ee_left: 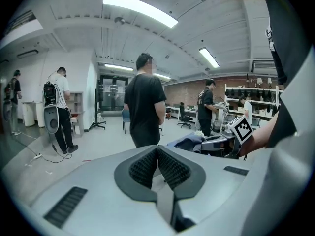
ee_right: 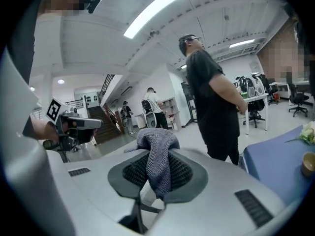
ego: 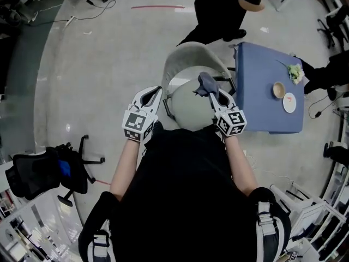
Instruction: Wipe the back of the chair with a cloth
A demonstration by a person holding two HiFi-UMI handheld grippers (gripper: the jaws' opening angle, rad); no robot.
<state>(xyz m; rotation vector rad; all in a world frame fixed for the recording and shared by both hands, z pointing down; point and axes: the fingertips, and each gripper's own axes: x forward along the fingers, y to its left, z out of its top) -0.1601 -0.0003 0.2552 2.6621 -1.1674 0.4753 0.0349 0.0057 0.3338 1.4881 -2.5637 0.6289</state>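
Open floor (ego: pixel 109 53) beside chair (ego: pixel 188 101); right tongs (ego: pixel 213 95) grip cloth (ego: pixel 206 83)

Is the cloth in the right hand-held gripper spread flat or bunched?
Bunched: the cloth bulges crumpled from the jaws of the right hand-held gripper.

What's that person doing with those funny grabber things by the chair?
A person stands over a pale chair with a gripper in each hand. The right gripper has its jaws shut on a grey cloth, held above the chair. The left gripper is shut with nothing in it and hangs at the chair's other side. Whether the cloth touches the chair cannot be told. A blue table stands beside the chair.
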